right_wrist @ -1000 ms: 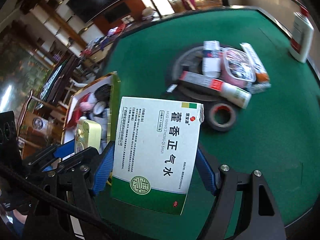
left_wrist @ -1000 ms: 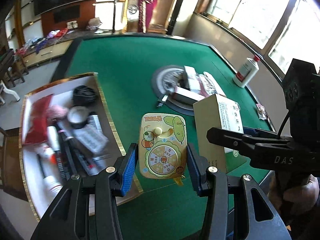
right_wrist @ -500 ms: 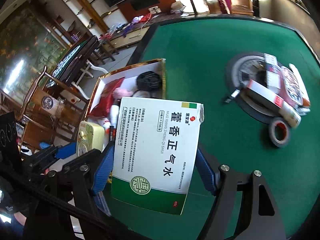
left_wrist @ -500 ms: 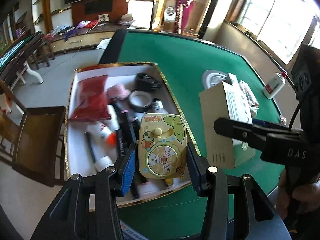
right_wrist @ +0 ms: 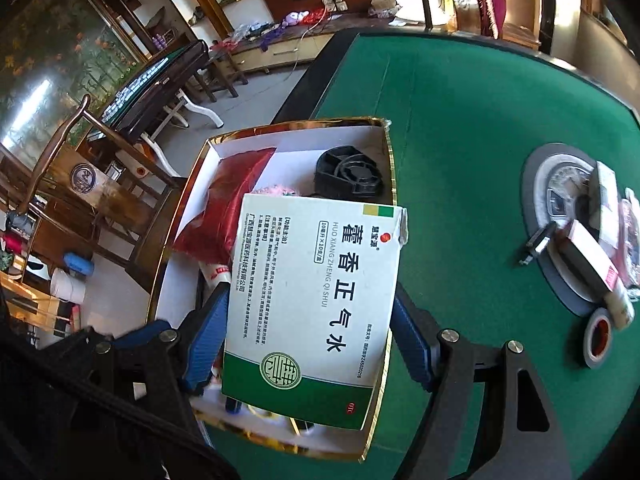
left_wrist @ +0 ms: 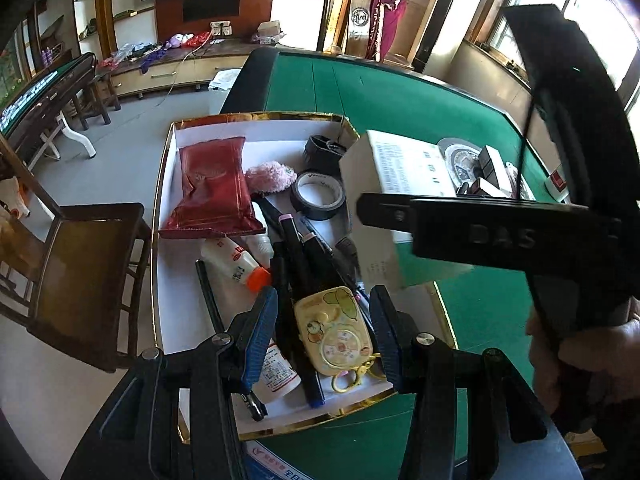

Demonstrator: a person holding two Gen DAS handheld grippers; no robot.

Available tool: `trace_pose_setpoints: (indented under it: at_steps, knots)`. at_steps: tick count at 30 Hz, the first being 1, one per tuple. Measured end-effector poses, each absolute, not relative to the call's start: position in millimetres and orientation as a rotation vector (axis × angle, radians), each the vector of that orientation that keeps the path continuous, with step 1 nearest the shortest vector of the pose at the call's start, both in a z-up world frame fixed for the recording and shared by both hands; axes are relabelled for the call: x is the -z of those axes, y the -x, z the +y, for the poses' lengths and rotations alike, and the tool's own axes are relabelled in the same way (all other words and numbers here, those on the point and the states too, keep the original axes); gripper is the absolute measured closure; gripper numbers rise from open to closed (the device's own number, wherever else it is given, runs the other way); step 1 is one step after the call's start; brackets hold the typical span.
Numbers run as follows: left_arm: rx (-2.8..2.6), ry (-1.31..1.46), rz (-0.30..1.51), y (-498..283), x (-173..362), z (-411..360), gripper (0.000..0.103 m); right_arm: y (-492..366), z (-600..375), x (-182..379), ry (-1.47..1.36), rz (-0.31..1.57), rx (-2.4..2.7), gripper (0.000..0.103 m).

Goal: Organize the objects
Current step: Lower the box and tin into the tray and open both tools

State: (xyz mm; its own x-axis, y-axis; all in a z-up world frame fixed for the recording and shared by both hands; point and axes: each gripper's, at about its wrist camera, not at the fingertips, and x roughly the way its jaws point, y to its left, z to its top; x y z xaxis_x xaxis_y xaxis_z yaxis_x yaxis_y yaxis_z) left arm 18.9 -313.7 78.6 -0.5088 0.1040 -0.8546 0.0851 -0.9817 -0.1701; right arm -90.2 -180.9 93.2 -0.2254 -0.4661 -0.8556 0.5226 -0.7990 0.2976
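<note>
Box [left_wrist: 256, 114] holds pouch [left_wrist: 212, 184], tape [left_wrist: 318, 196]; right claw [right_wrist: 310, 312] grips medicine carton [right_wrist: 320, 264]; left claw [left_wrist: 322, 320]'s hold on toy [left_wrist: 336, 334] unclear.

The white gold-rimmed cardboard tray [left_wrist: 168, 184] is crowded: red foil packet [left_wrist: 212, 188], black tape roll [left_wrist: 318, 196] and dark pens [left_wrist: 296, 256] obstruct; bare floor remains along its left wall.

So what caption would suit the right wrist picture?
Right gripper holding a white-and-green medicine box above the gold-rimmed tray of odds and ends on the green table.
</note>
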Motion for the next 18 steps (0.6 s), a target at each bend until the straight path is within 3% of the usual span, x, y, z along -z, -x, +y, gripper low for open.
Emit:
trace_pose_setpoints:
  at_steps: [7, 18]
  knots:
    - [-2.710, 1.574, -0.271, -17, -74, -317, 0.061, 92, -196, -71, -1.462, 0.101, 2.019, 0.027]
    - [-2.747, 1.572, -0.198, -21, -77, -317, 0.061, 93, -205, -79, -1.437, 0.139, 2.028, 0.025]
